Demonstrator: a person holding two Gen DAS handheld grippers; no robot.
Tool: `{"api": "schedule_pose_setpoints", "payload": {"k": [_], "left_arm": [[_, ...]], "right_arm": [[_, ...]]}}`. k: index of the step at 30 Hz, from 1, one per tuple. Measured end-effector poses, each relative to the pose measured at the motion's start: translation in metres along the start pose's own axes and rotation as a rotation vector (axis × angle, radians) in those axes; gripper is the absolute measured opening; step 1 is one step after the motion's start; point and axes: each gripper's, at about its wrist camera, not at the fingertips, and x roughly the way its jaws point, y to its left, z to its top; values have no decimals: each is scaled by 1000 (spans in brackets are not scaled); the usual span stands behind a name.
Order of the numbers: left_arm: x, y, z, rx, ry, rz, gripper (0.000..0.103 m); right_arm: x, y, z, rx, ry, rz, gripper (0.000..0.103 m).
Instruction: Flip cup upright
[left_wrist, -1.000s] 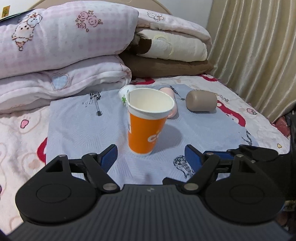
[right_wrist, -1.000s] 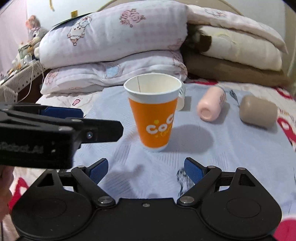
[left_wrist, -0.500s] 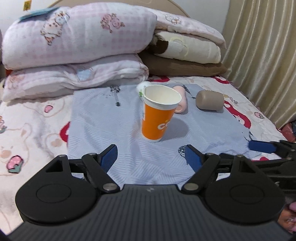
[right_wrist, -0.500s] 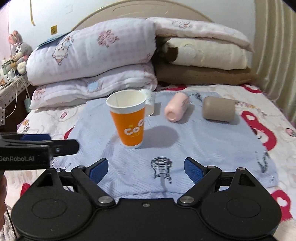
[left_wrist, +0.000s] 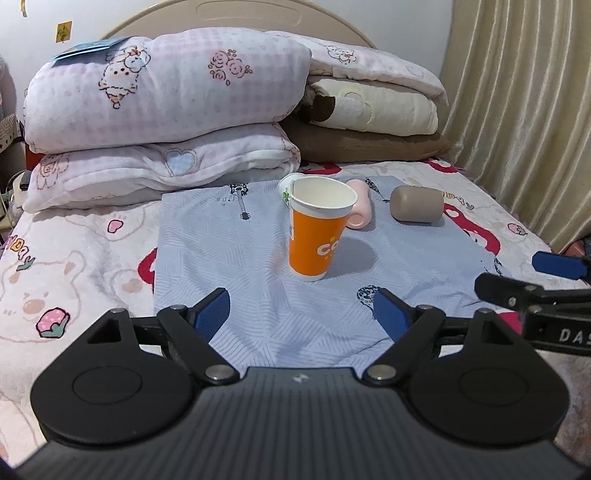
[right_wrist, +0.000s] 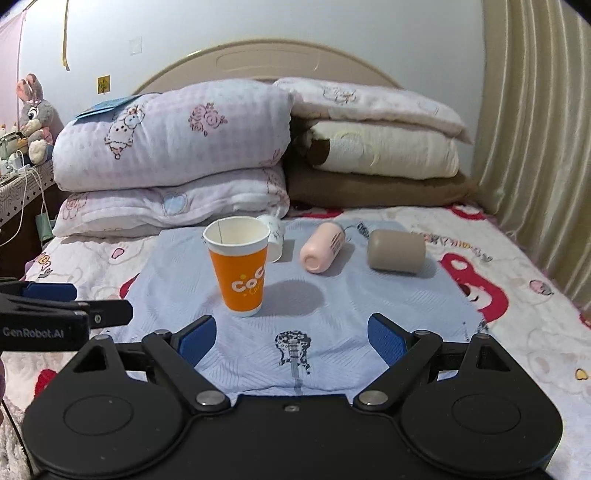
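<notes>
The bed (right_wrist: 517, 295) is covered by a blue cloth (right_wrist: 369, 306), on which all cups are found. The orange paper cup (right_wrist: 240, 273) is seen upright near the cloth's middle, mouth up, touched by nothing. Three cups behind it lie on their sides: a brown cup (right_wrist: 396, 251), a pink cup (right_wrist: 320, 249) and a small white cup (right_wrist: 273, 238). Both the left hand-held gripper (left_wrist: 301, 306) and the right hand-held gripper (right_wrist: 291, 334) are held empty, jaws spread wide. The orange cup's flip is judged complete; next, a lying cup would need approaching and grasping across its body.
</notes>
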Motion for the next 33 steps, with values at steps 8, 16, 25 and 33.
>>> {"api": "schedule_pose_setpoints", "payload": {"k": [8, 16, 25, 33], "left_arm": [[-2, -2, -6, 30, 12, 54, 101], [5, 4, -5, 13, 59, 77, 103], [12, 4, -6, 3, 123, 83, 103], [16, 4, -4, -1, 148, 75, 103]], "right_arm": [[-11, 6, -4, 25, -38, -40, 102], [-9, 9, -7, 43, -3, -90, 102], [-9, 9, -8, 58, 19, -108, 102], [-5, 8, -9, 73, 40, -120, 102]]}}
